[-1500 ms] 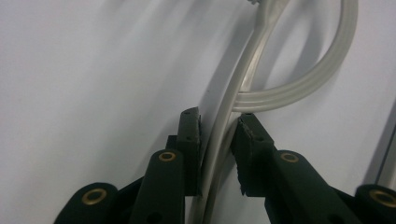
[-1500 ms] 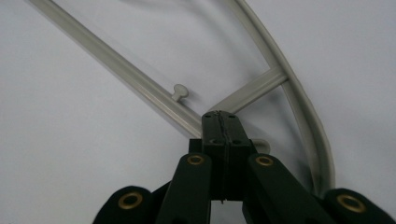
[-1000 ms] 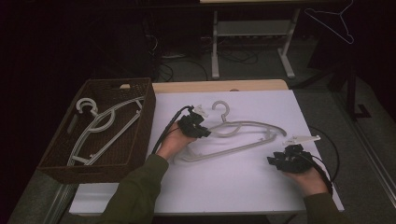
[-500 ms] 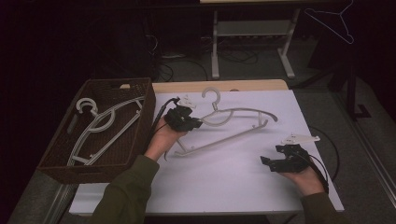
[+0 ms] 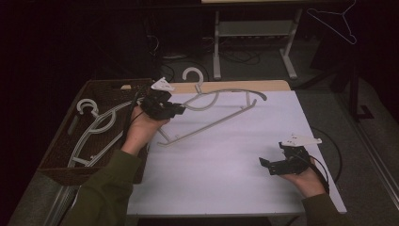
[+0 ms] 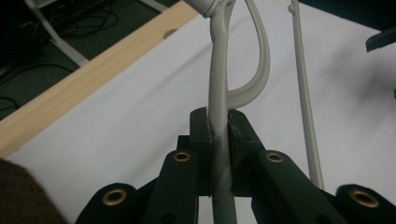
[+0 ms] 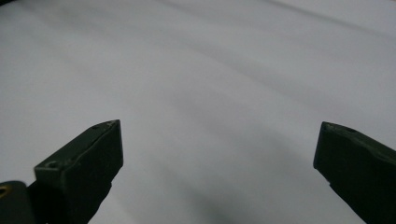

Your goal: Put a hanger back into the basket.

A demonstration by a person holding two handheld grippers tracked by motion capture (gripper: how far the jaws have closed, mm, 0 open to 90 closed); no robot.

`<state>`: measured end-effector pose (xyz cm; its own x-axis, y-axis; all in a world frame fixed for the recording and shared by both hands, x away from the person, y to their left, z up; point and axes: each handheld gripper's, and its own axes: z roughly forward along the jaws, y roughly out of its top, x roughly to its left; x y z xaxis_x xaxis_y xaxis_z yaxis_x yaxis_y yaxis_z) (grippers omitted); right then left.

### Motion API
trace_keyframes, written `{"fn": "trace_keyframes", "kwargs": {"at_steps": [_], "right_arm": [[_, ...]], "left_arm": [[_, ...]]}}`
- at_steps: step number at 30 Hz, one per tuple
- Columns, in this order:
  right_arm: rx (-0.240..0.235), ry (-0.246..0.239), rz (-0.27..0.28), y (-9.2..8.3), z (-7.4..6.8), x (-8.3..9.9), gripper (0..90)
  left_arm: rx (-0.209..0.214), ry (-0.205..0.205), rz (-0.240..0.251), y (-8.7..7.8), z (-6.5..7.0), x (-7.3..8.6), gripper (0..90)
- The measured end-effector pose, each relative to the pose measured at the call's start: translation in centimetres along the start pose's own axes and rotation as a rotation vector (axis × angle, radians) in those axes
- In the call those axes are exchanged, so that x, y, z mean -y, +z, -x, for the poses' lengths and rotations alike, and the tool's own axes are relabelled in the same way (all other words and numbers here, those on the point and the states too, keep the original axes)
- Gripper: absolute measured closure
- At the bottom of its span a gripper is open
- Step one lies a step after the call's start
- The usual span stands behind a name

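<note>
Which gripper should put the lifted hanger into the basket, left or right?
Left, likely. The left gripper is shut on the grey hanger and sits beside the basket. The right gripper is open, holds nothing, and sits at the table's far side.

olive-green sleeves, black claws w/ brass screws, grey 3-cornered top plates, black cables

Dim room, bright table; right gripper view blurred.
</note>
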<state>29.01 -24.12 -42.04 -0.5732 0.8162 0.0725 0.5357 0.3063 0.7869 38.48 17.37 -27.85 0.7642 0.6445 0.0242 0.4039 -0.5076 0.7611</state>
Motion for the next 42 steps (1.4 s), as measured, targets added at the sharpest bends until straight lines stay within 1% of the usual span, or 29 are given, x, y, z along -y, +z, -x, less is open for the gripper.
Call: {"fn": "trace_keyframes", "kwargs": {"at_steps": [3, 4, 5, 6, 10, 11, 15, 16, 19, 20, 22, 25, 27, 29, 32, 34, 35, 36, 39, 41, 42], "right_arm": [[0.004, -0.005, 0.000, 0.0, 0.1, 0.1, 1.1], [0.004, 0.001, 0.001, 0.0, 0.1, 0.1, 1.1], [0.005, 0.003, 0.001, 0.0, 0.2, 0.1, 1.1], [0.006, 0.003, 0.000, 0.0, 0.2, 0.1, 1.1], [0.007, -0.002, 0.008, 0.0, 0.2, 0.1, 1.1], [0.007, -0.003, 0.009, 0.0, 0.2, 0.1, 1.0], [0.007, -0.009, 0.023, 0.0, 0.2, 0.1, 0.6], [0.008, -0.011, 0.025, 0.0, 0.2, 0.1, 0.7], [0.006, -0.008, 0.022, -0.1, 0.1, 0.1, 0.6], [0.007, -0.014, 0.022, -0.1, 0.2, 0.1, 0.7], [0.010, -0.010, 0.030, -0.2, 0.2, 0.1, 0.6], [0.016, -0.001, 0.028, -0.3, 0.2, 0.2, 0.7], [0.020, -0.002, 0.030, -0.3, 0.3, 0.2, 0.6], [0.026, -0.003, 0.030, -0.4, 0.3, 0.2, 0.6], [0.030, -0.001, 0.027, -0.3, 0.3, 0.2, 0.6], [0.031, 0.001, 0.025, -0.3, 0.3, 0.2, 0.7], [0.032, 0.000, 0.023, -0.2, 0.3, 0.2, 0.7], [0.033, -0.002, 0.022, -0.2, 0.3, 0.2, 0.6], [0.034, -0.001, 0.020, -0.1, 0.3, 0.2, 0.7], [0.037, -0.001, 0.020, -0.1, 0.3, 0.2, 0.6], [0.036, 0.001, 0.020, -0.1, 0.3, 0.2, 0.7]], "left_arm": [[-0.023, -0.017, 0.014, -1.6, -1.1, 0.5, 82.6], [-0.031, -0.018, 0.015, -2.2, -1.6, 0.8, 82.7], [-0.037, -0.026, 0.018, -2.7, -2.1, 1.1, 82.6], [-0.043, -0.045, 0.029, -3.2, -2.5, 1.4, 82.6], [-0.077, -0.078, 0.041, -5.6, -4.4, 2.8, 82.7], [-0.087, -0.080, 0.045, -6.2, -4.9, 3.1, 82.6], [-0.135, -0.104, 0.053, -8.6, -6.6, 4.4, 82.6], [-0.145, -0.115, 0.058, -9.2, -7.1, 4.8, 82.6], [-0.184, -0.139, 0.065, -10.8, -8.3, 5.9, 82.6], [-0.199, -0.140, 0.065, -11.3, -8.7, 6.3, 82.6], [-0.227, -0.155, 0.061, -12.2, -9.5, 7.1, 82.6], [-0.265, -0.172, 0.051, -13.4, -10.8, 8.5, 82.6], [-0.284, -0.194, 0.047, -14.1, -11.6, 9.5, 82.6], [-0.299, -0.204, 0.040, -14.8, -12.3, 10.6, 82.6], [-0.340, -0.215, 0.012, -15.8, -13.2, 12.0, 82.6], [-0.359, -0.235, 0.003, -16.5, -13.8, 13.0, 82.6], [-0.370, -0.238, -0.003, -16.8, -14.1, 13.4, 82.6], [-0.380, -0.251, -0.004, -17.1, -14.4, 13.9, 82.6], [-0.414, -0.267, -0.026, -17.9, -15.1, 15.2, 82.6], [-0.428, -0.276, -0.044, -18.0, -15.6, 15.9, 82.6], [-0.430, -0.274, -0.054, -17.9, -15.7, 16.2, 82.5]]}}
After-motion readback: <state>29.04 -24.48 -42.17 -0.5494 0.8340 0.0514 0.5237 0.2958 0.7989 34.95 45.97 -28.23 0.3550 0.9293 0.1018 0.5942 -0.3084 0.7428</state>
